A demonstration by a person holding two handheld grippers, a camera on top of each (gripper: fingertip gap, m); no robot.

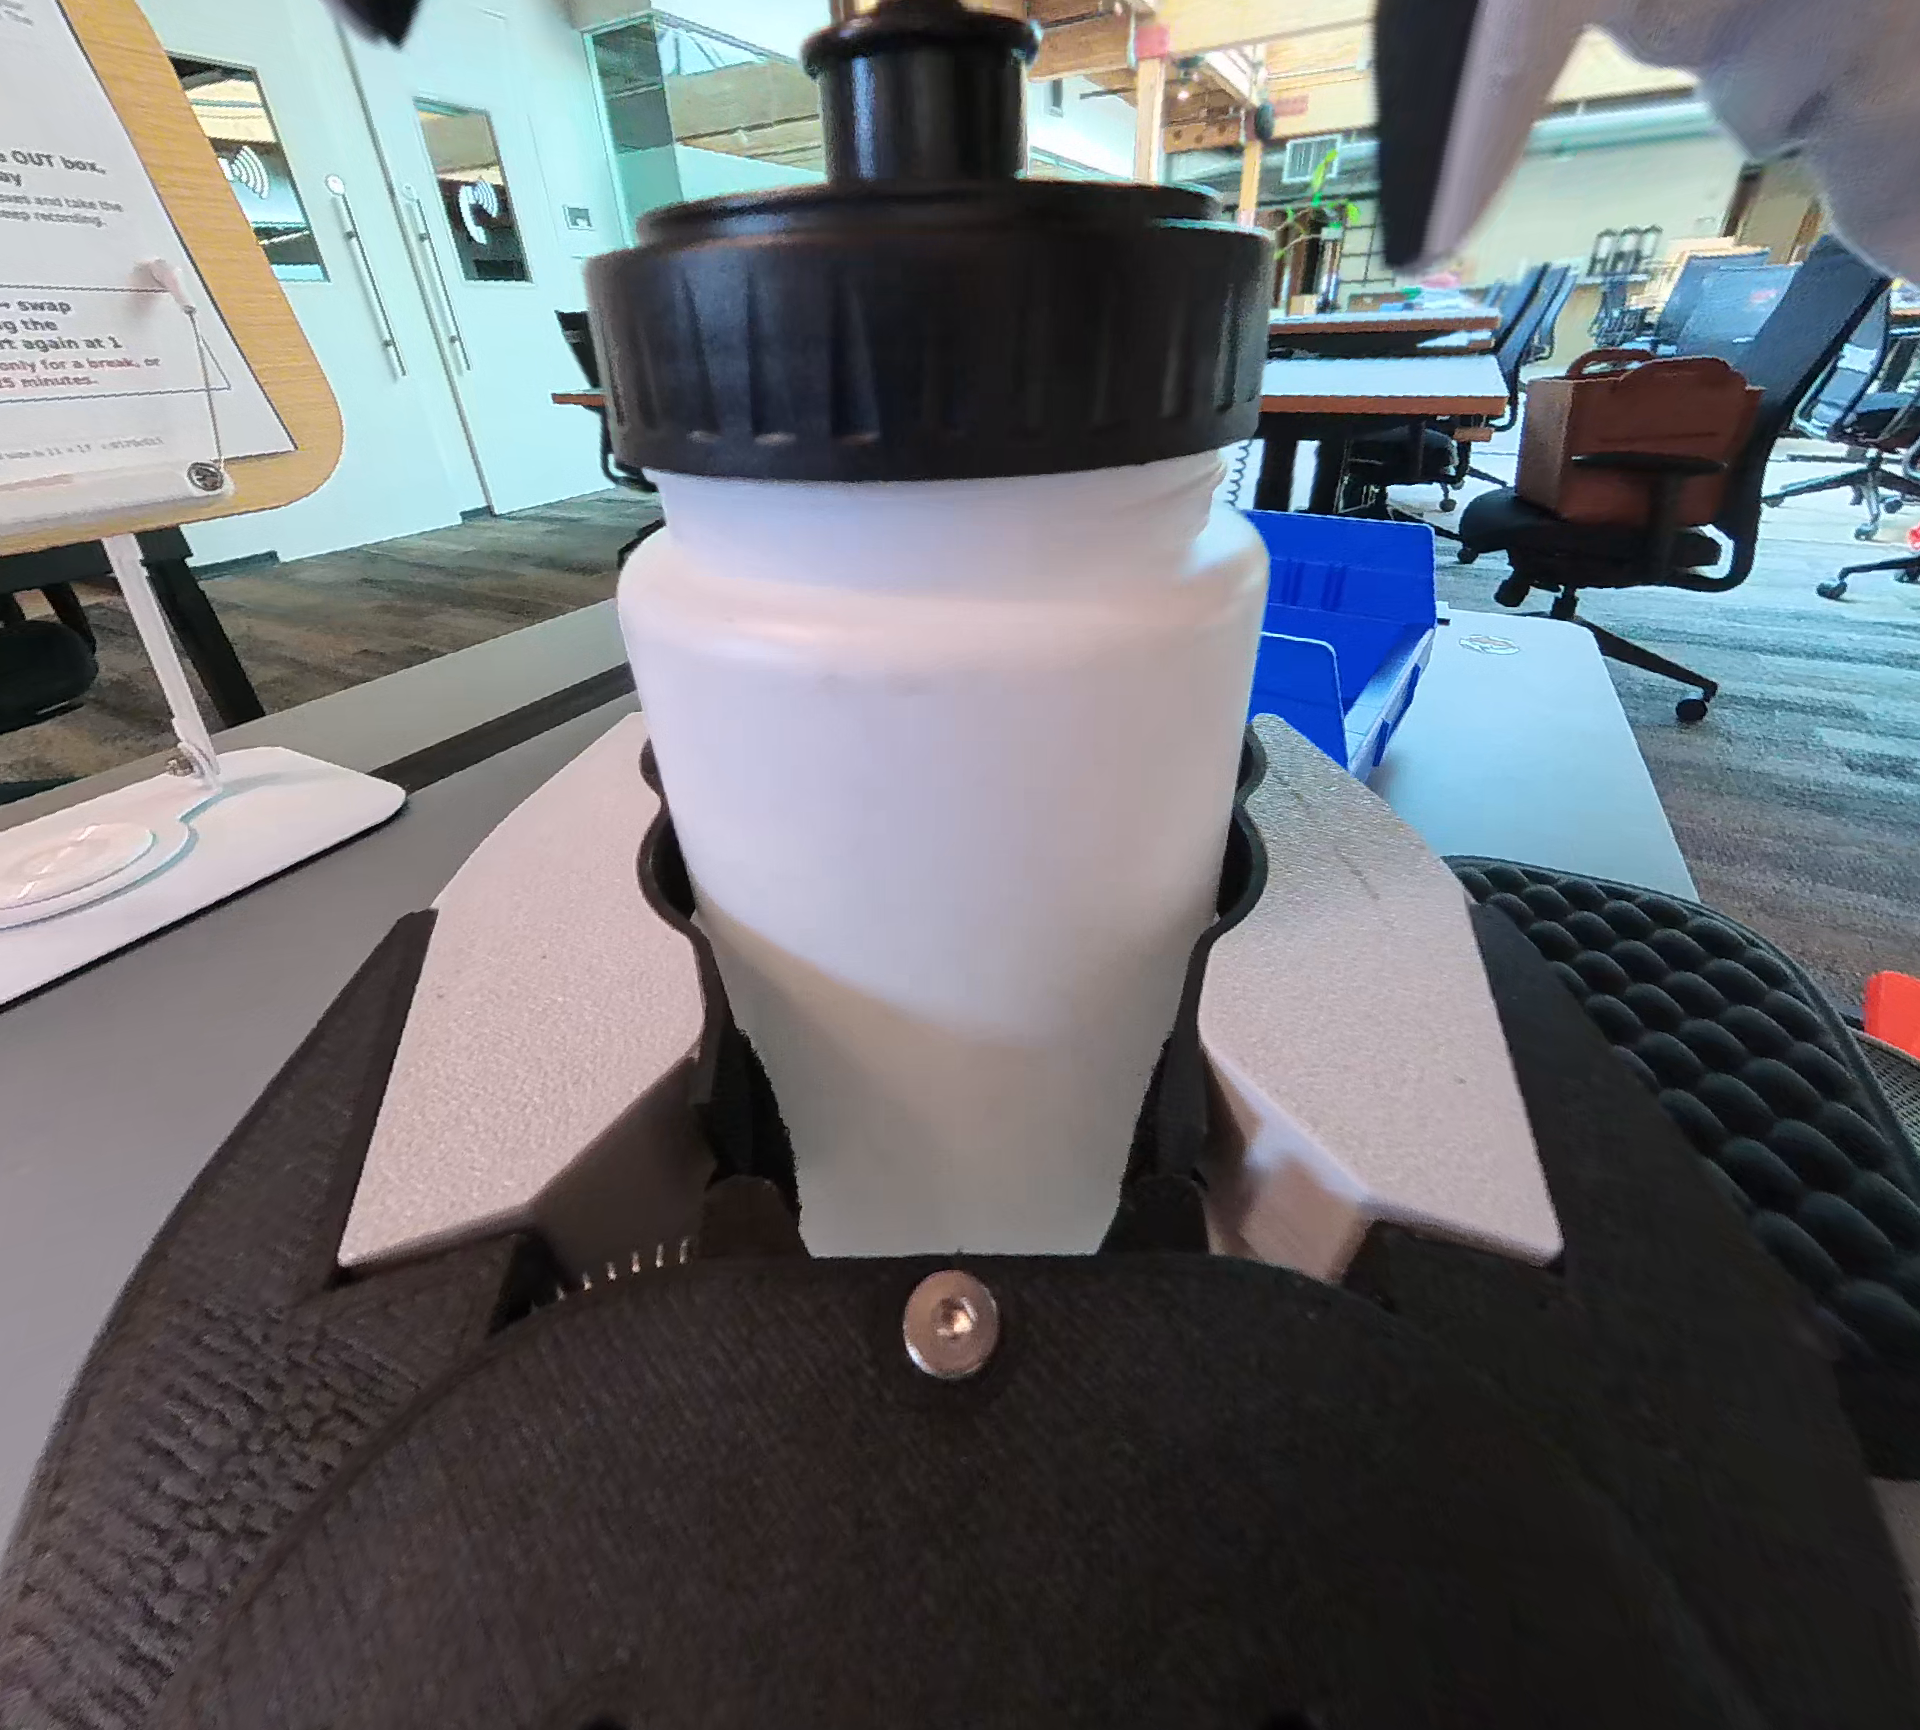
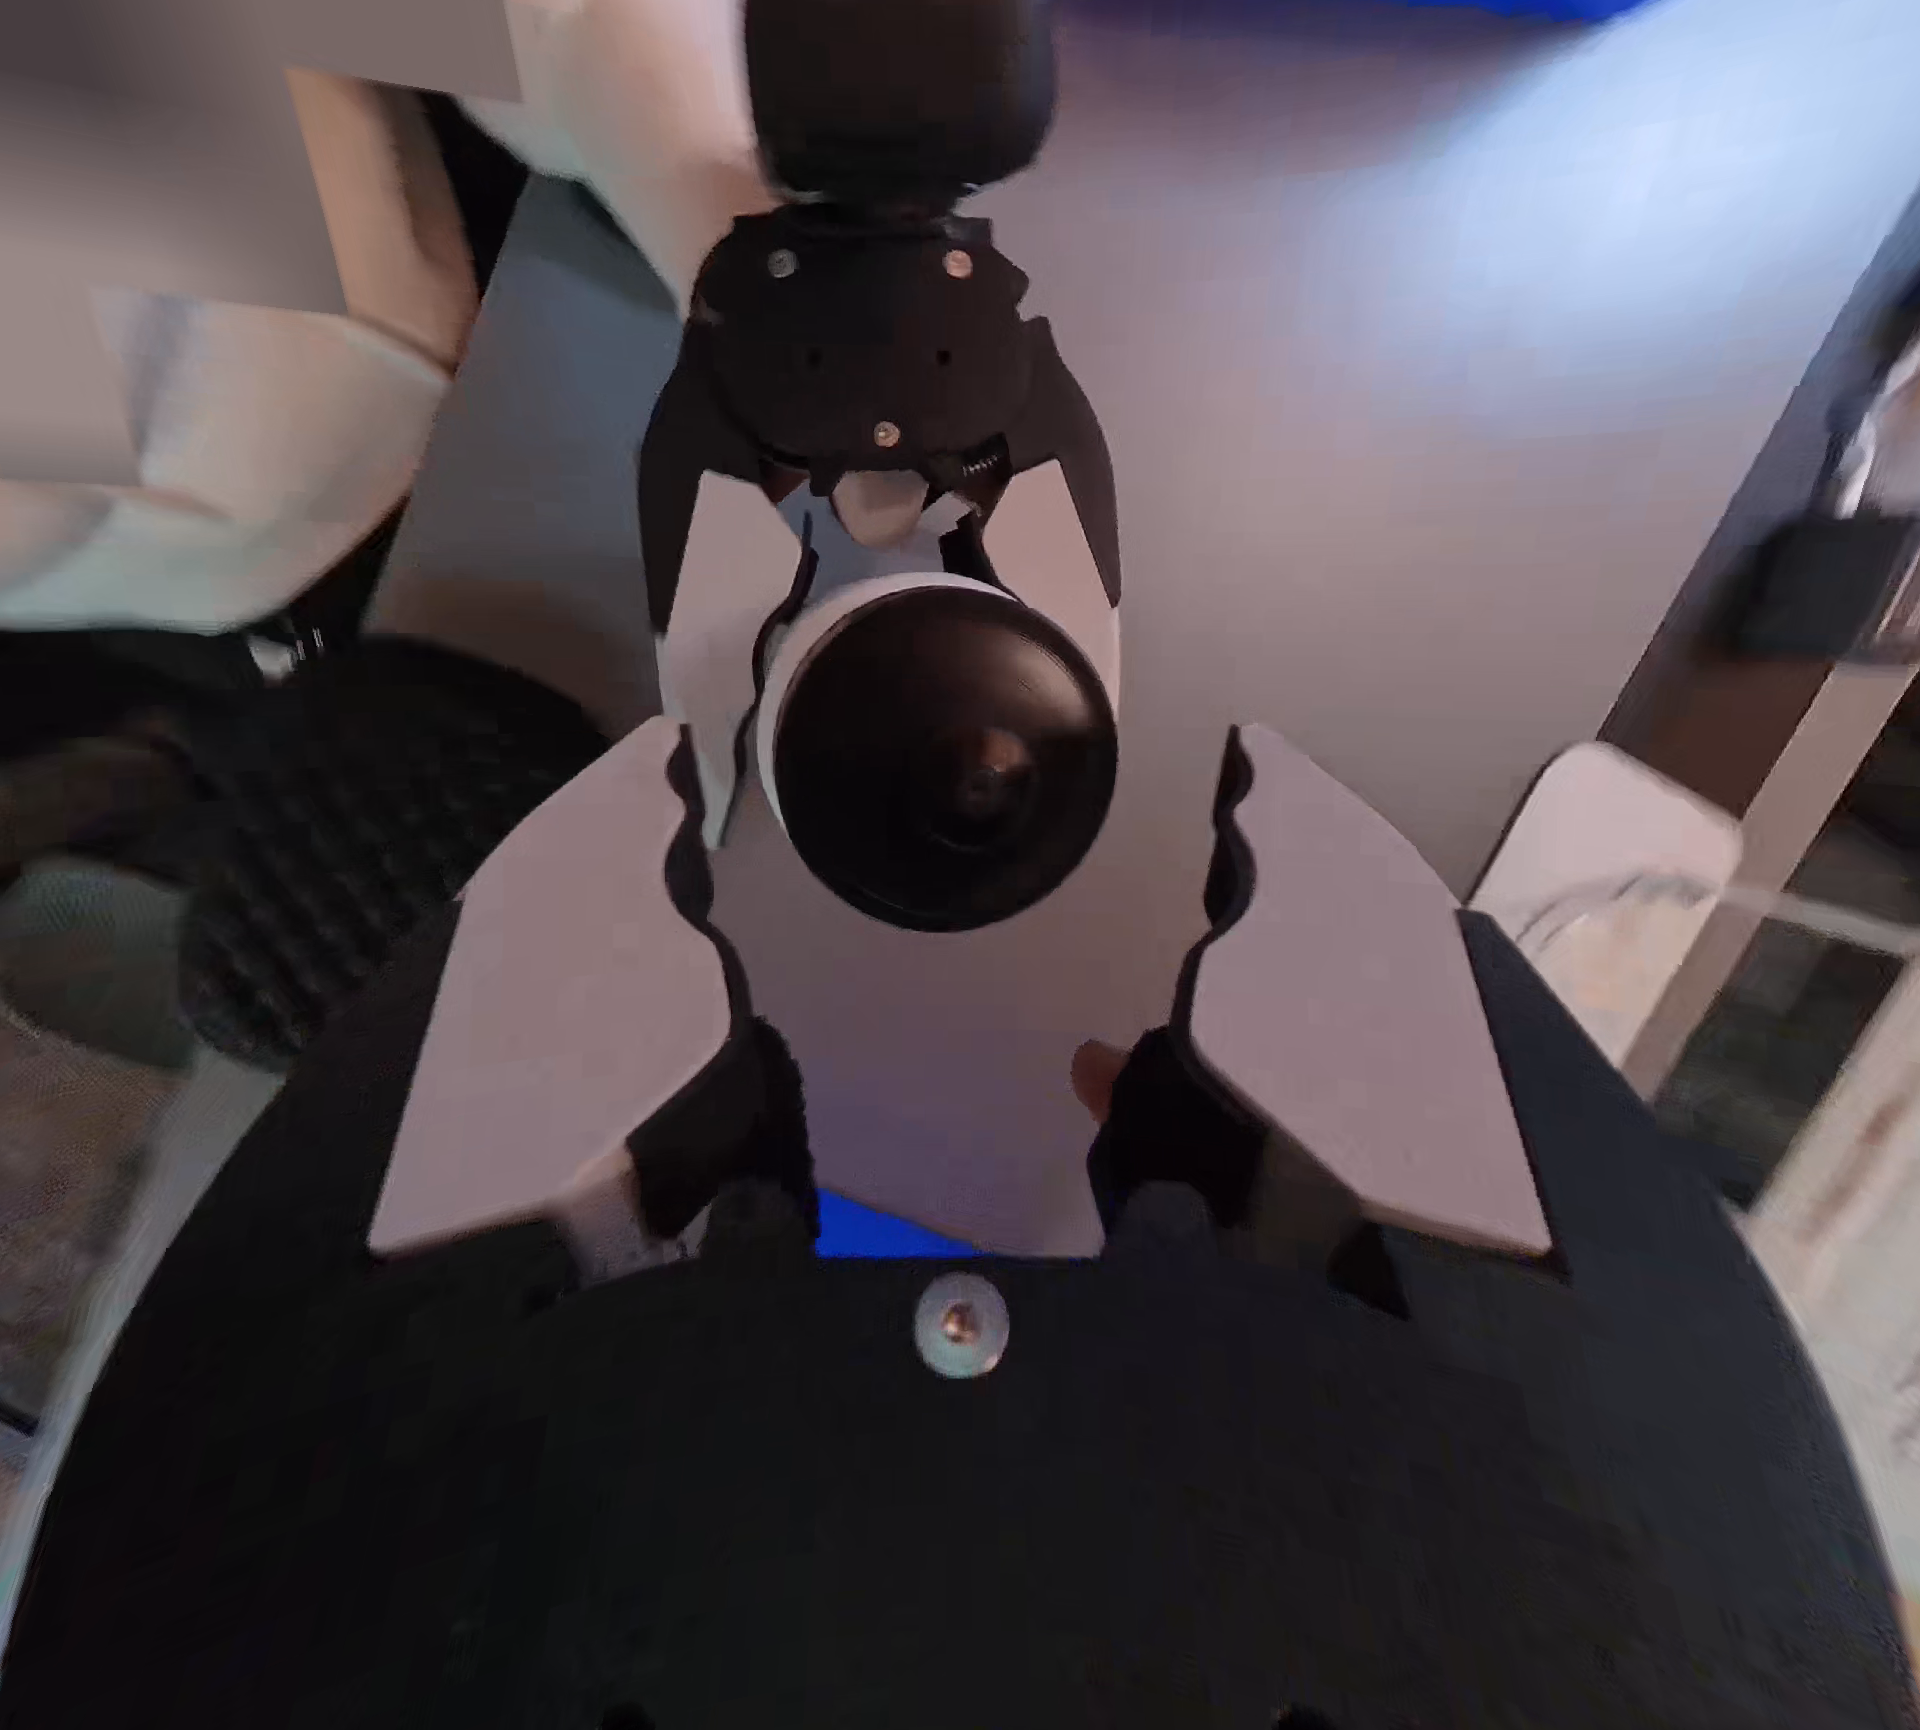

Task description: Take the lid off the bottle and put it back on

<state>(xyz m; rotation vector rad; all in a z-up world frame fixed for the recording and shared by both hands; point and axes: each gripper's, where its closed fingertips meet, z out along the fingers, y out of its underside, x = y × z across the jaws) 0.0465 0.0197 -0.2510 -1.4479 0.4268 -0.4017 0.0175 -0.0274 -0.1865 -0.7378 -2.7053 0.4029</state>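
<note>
A white bottle (image 1: 935, 600) with a black ribbed lid (image 1: 935, 350) and a pull spout stands upright in the left wrist view. My left gripper (image 1: 948, 750) is shut on the bottle's body below the shoulder. The lid sits on the neck. My right gripper is above it, and its dark fingers (image 1: 1418, 70) are blurred and spread on either side of the spout without touching it. In the right wrist view I look straight down on the lid (image 2: 940, 755). My right gripper (image 2: 954, 735) is open with a gap on both sides of the lid.
A blue bin (image 1: 1340, 631) and a silver laptop (image 1: 1507, 714) lie behind the bottle on the grey table (image 1: 208, 1057). A sign on a white stand (image 1: 135, 278) is at the left. A mesh chair back (image 1: 1714, 1057) is at the right. A person's hand (image 2: 644, 18) holds the left gripper. My hands' fingertips stand some 8 centimeters from each other.
</note>
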